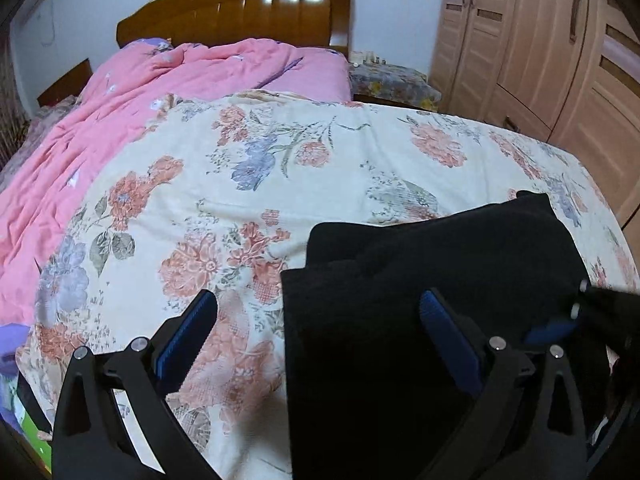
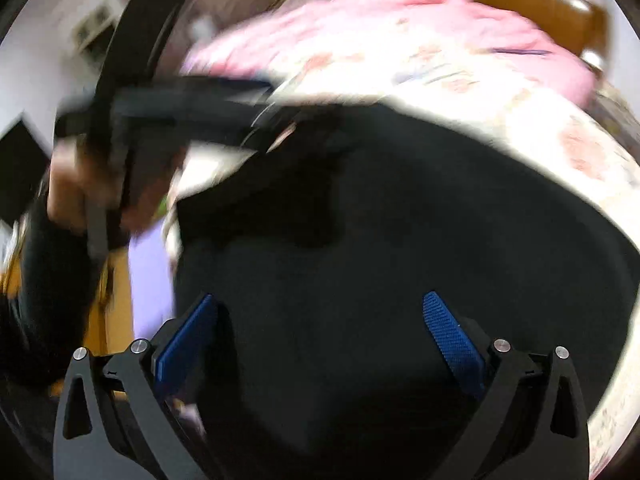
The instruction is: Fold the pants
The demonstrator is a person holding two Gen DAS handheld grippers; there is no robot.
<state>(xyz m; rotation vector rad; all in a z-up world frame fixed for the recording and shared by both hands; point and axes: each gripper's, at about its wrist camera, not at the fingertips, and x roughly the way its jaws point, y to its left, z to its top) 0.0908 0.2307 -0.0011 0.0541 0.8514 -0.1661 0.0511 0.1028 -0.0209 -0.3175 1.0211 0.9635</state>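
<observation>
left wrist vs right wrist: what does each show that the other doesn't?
Only the left wrist view: the wardrobe, the full wooden headboard, sharp floral bedspread detail, and the right gripper's blue pad entering at the right edge.

Only the right wrist view: the person's hand holding the left gripper's handle, though motion-blurred.

Both: the black pants lying on the bedspread, the pink quilt behind, and each camera's own gripper, left gripper and right gripper, jaws open with nothing between them.
</observation>
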